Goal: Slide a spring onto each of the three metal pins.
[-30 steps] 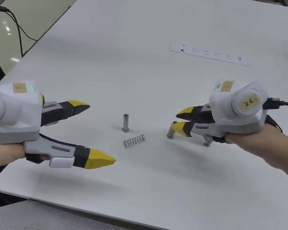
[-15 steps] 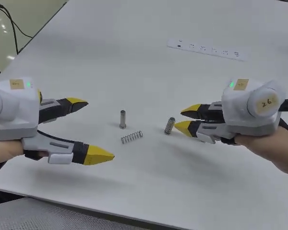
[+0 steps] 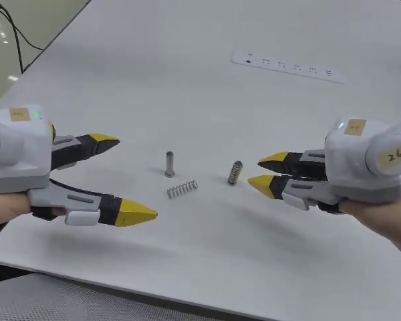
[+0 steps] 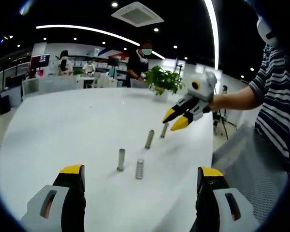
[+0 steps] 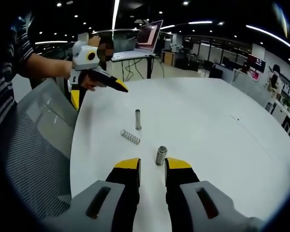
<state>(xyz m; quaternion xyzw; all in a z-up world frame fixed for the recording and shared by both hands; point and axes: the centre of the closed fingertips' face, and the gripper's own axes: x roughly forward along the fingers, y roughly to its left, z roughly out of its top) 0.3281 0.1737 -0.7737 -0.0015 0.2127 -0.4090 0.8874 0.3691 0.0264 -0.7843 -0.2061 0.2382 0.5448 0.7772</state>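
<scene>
A bare metal pin (image 3: pixel 170 164) stands upright on the white table (image 3: pixel 187 87). A loose spring (image 3: pixel 182 189) lies just in front of it. To the right, a pin wearing a spring (image 3: pixel 235 173) stands free. My right gripper (image 3: pixel 264 171) is a short way right of that pin, its jaws a little apart with nothing between them. In the right gripper view the sprung pin (image 5: pixel 161 155) sits just beyond the right gripper (image 5: pixel 152 164). My left gripper (image 3: pixel 123 177) is wide open, left of the bare pin. In the left gripper view another small upright piece (image 4: pixel 164 130) stands near the right gripper (image 4: pixel 175 120).
A white power strip (image 3: pixel 287 67) lies at the far side of the table. The table's near edge (image 3: pixel 154 294) runs close below the grippers. A potted plant (image 4: pixel 163 79) and people stand beyond the table in the left gripper view.
My right gripper has let go of the sprung pin and drawn back to the right, leaving it standing. The left gripper has hardly moved.
</scene>
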